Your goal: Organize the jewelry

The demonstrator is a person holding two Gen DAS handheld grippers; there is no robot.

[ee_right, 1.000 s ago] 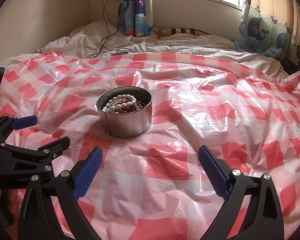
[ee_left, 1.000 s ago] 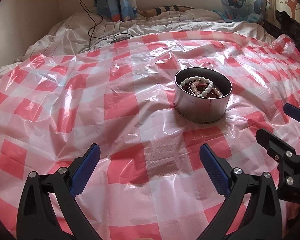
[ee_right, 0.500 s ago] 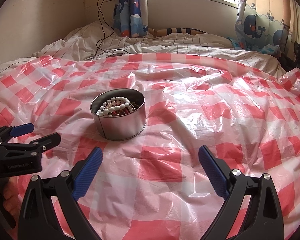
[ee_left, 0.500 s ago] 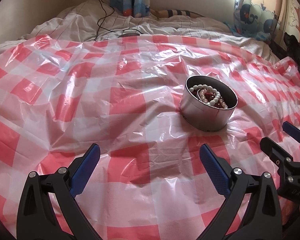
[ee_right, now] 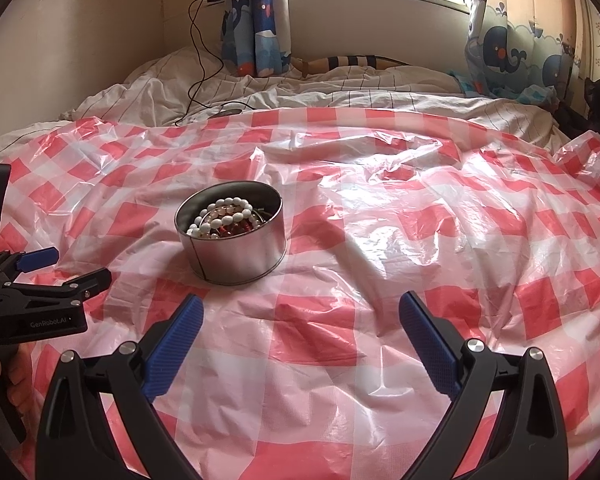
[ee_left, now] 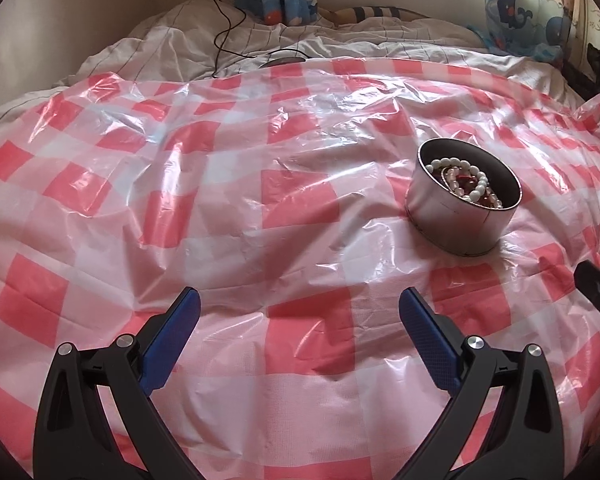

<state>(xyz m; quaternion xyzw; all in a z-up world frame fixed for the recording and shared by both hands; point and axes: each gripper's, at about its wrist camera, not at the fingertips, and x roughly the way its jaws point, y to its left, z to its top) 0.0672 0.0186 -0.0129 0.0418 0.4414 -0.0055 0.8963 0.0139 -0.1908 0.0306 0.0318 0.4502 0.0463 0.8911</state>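
Two tools wide open | left tool point(ee_left: 299, 312), right tool point(ee_right: 300, 314) empty | tin point(ee_right: 232, 248) untouched

A red-and-white checked plastic sheet point(ee_right: 380, 280) covers the bed. On it, a plain silver tin point(ee_right: 236, 252) with a dark inside holds white bead bracelets point(ee_right: 228, 216) and dark red beads point(ee_left: 466, 180). Beyond the sheet, the bedding point(ee_right: 340, 96) is white with thin dark stripes. The curtains point(ee_right: 256, 20) show blue whales. Both tongs are black with blue pads point(ee_right: 172, 344).
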